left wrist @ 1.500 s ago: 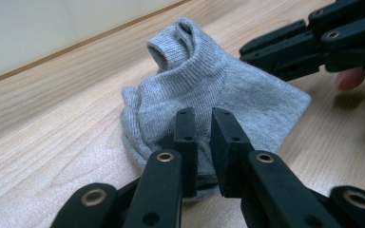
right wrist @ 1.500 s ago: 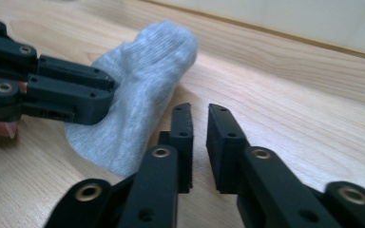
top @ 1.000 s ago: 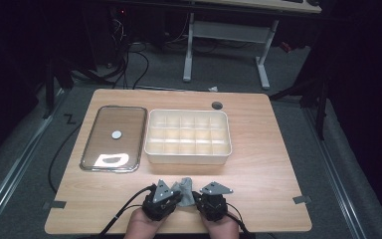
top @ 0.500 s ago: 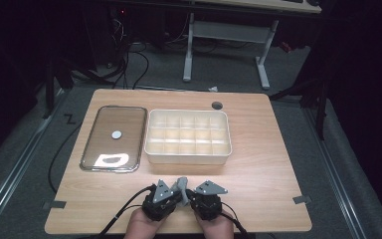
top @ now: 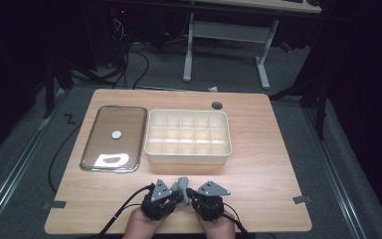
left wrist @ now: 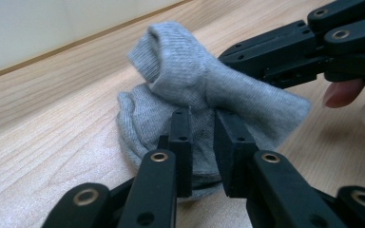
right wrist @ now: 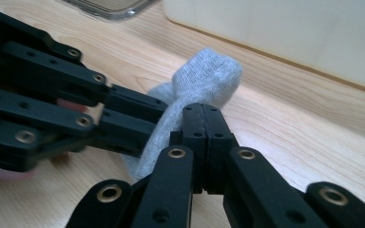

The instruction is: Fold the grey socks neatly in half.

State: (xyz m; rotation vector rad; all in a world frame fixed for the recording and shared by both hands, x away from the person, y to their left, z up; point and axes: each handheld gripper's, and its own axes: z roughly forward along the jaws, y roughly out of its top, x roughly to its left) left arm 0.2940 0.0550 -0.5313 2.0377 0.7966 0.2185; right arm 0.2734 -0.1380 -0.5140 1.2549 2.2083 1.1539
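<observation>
Sock [left wrist: 190, 90], grey, soft and light, lies bunched on the table [top: 258, 164] between both grippers. Right gripper [right wrist: 203, 118], jaws pressed together, pinches its fabric; left gripper [left wrist: 202, 123], jaws just opening, straddles a fold loosely. Its cuff points up; no clear long axis.
</observation>
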